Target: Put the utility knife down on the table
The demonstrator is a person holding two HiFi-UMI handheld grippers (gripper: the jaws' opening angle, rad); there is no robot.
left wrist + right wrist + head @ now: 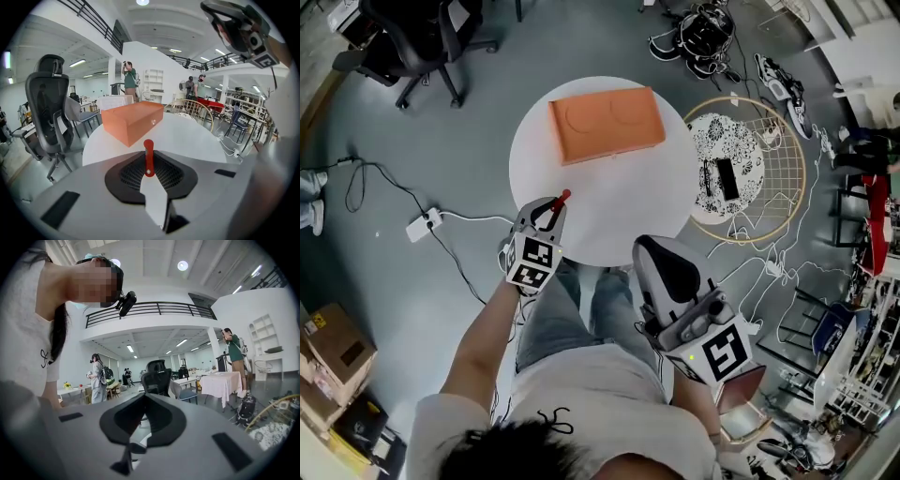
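Note:
The utility knife (pixel 561 199) has a red handle and is pinched in my left gripper (pixel 551 210), which is shut on it over the near left rim of the round white table (pixel 609 211). In the left gripper view the knife (pixel 148 155) stands up between the closed jaws of that gripper (pixel 149 171), its tip pointing toward an orange box (pixel 131 121). My right gripper (pixel 664 262) hovers off the table's near right edge. The right gripper view has it (pixel 145 420) shut on nothing and aimed level across the room.
The flat orange box (pixel 606 122) lies on the table's far half. A round wire rack (pixel 748 169) with a patterned mat stands to the right. An office chair (pixel 412 37), a power strip (pixel 423 225) with cables and cardboard boxes (pixel 333 352) are around. People stand far off.

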